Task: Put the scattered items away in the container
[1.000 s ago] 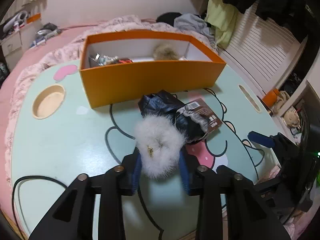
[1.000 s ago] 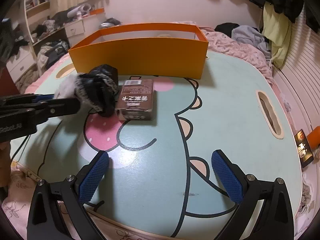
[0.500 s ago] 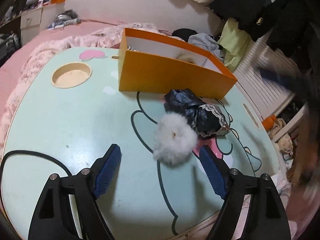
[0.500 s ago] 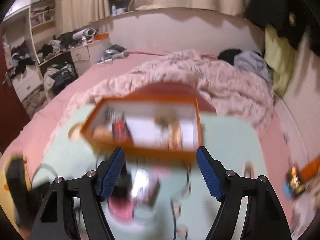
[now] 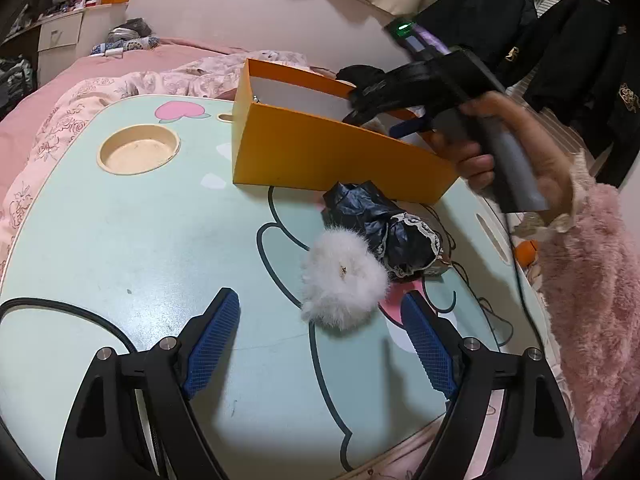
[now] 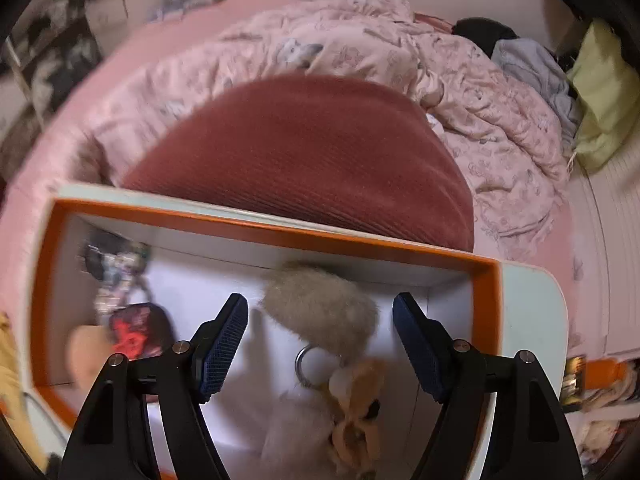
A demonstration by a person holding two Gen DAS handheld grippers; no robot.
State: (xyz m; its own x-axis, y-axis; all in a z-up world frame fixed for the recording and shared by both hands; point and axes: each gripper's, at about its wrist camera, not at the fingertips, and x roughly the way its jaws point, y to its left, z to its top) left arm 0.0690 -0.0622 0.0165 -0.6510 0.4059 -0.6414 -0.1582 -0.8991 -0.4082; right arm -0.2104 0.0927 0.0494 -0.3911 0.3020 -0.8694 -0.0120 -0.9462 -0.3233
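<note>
The orange box (image 5: 320,152) stands on the mint table (image 5: 120,240). A white fluffy pompom (image 5: 344,278) lies on the table, touching a crumpled black bag (image 5: 384,220) with a brown carton partly hidden under it. My left gripper (image 5: 320,336) is open and empty, just short of the pompom. My right gripper (image 6: 320,340) is open and empty, held above the box (image 6: 280,236). Inside the box lie a beige pompom (image 6: 320,308), a plush keychain (image 6: 356,400) and a red-and-black packet (image 6: 136,328). The right gripper also shows in the left wrist view (image 5: 400,108).
A round cup recess (image 5: 138,154) sits in the table at the left. A black cable (image 5: 80,320) runs across the near left. A dark red cushion (image 6: 304,160) and a pink blanket (image 6: 480,120) lie behind the box.
My left gripper let go of the white pompom, opened and drew back. My right gripper rose from the table and swung over the orange box.
</note>
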